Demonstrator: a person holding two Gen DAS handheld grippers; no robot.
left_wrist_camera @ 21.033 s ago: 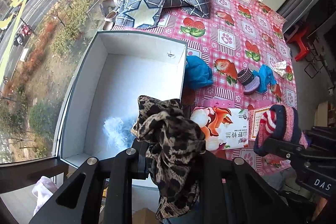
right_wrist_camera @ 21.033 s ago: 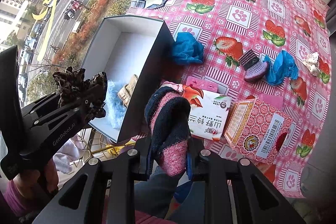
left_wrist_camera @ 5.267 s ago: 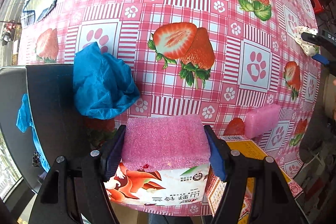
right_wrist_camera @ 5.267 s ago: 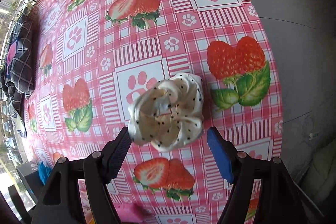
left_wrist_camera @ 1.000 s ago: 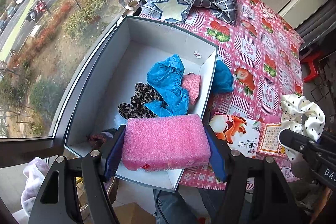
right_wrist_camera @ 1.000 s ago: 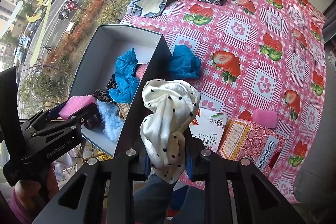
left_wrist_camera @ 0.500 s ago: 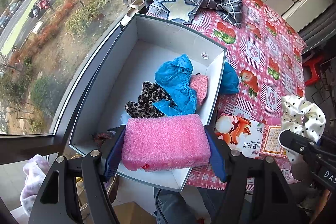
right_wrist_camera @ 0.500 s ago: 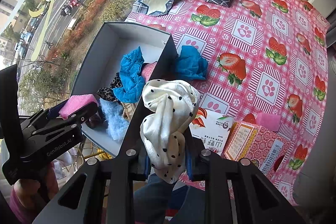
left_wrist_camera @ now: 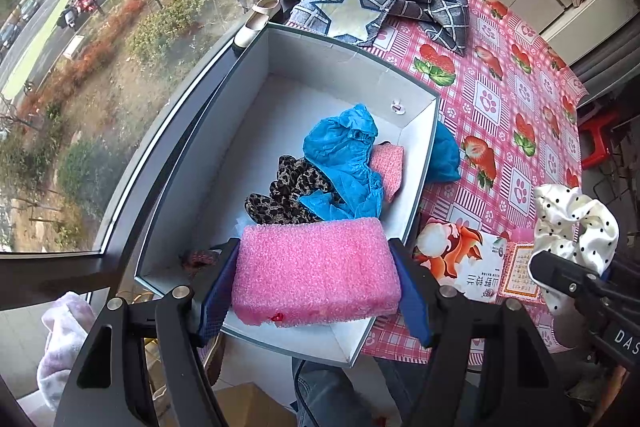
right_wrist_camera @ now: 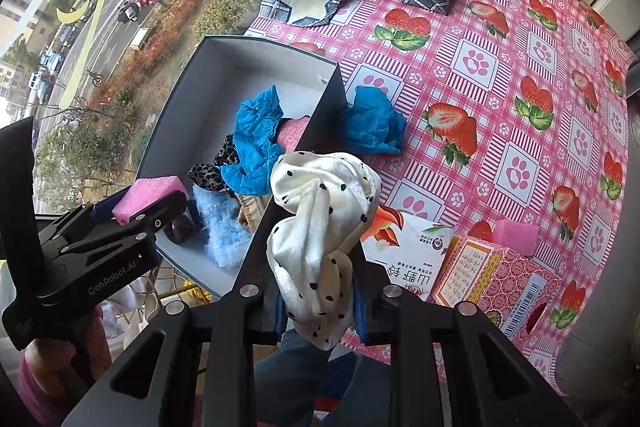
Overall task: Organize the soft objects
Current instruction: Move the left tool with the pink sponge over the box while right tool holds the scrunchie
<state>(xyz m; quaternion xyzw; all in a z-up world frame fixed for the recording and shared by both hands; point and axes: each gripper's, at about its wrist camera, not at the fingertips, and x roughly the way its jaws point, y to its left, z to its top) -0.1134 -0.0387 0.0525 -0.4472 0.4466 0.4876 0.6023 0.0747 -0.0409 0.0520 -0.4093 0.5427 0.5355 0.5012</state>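
A pink foam block (left_wrist_camera: 316,269), clamped between the pads of the left gripper (left_wrist_camera: 316,279), hangs over the near end of the open grey box (left_wrist_camera: 352,65) at the table's window edge. To its right the right gripper (right_wrist_camera: 320,301) pinches a white polka-dot scrunchie (right_wrist_camera: 320,211) above the box's right wall. The job looks well advanced: a blue crumpled piece (left_wrist_camera: 344,155), a leopard-print cloth (left_wrist_camera: 288,193) and a pink knit item (left_wrist_camera: 388,163) already lie inside. Left out on the strawberry tablecloth (right_wrist_camera: 500,75) are another blue bundle (right_wrist_camera: 374,123), just beside the box, and a small pink foam piece (right_wrist_camera: 516,233) farther right. The box's near corner is hidden by the foam; a dark item there is unclear.
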